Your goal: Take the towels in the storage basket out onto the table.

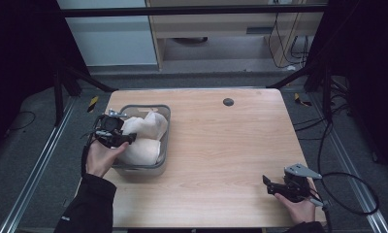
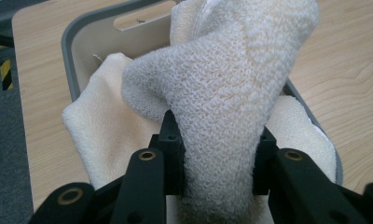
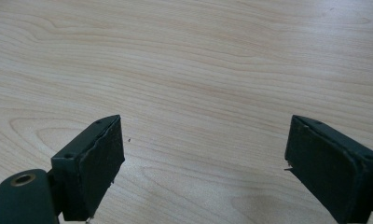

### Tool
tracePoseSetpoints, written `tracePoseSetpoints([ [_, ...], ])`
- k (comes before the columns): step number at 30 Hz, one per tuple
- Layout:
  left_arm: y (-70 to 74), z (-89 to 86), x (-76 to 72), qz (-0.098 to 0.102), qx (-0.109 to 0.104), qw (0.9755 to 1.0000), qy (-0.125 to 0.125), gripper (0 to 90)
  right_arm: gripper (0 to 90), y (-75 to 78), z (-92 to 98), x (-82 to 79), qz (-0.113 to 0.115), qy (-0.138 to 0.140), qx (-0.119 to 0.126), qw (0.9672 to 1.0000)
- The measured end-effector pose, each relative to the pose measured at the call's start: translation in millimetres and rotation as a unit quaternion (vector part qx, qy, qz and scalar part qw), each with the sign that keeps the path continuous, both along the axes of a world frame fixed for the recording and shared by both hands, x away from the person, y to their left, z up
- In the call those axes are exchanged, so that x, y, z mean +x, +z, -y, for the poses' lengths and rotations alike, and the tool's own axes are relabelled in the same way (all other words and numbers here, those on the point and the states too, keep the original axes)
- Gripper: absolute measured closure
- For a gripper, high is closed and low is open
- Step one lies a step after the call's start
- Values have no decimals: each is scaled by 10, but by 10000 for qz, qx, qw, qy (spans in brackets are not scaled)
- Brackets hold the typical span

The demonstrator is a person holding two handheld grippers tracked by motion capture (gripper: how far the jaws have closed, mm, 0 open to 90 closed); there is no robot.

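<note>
**Left gripper view: towel fold pinched, basket below it**

Left gripper view shows the left gripper (image 2: 217, 163) closed on a thick fold of the cream towel (image 2: 222, 88); the terry cloth bulges out between the two black jaws and rises away from them, toward the far wall of the grey basket (image 2: 70, 42). A second cream towel (image 2: 105, 135) lies flat under it, inside the same basket.

From the high view, the left gripper (image 1: 118, 137) is over the near-left part of the basket (image 1: 166, 145), which stands on the left side of the wooden table (image 1: 221, 145). The towel's long axis seems to run from the jaws toward the far-right corner of the basket, so I judge a lift must go upward and clear the rim.

The right gripper (image 1: 272, 186) rests well apart, near the table's near-right edge, its jaws spread wide over bare wood and holding nothing. The left hand is clearly the nearer one.
</note>
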State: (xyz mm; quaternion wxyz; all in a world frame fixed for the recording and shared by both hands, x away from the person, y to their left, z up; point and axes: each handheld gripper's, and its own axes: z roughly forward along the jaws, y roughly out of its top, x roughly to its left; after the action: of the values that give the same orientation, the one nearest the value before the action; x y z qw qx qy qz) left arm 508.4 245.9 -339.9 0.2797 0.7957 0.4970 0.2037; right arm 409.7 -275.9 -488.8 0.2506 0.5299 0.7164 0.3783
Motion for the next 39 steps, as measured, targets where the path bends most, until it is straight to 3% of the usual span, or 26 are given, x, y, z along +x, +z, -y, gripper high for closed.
tracePoseSetpoints([
  [20, 552, -10, -171, 498, -150, 9985, -191, 671, 118, 5, -1, 0, 13, -6, -4, 10000],
  [39, 911, 101, -302, 654, -159, 9965, -501, 672, 119, 16, 6, -6, 30, -18, 37, 10000],
])
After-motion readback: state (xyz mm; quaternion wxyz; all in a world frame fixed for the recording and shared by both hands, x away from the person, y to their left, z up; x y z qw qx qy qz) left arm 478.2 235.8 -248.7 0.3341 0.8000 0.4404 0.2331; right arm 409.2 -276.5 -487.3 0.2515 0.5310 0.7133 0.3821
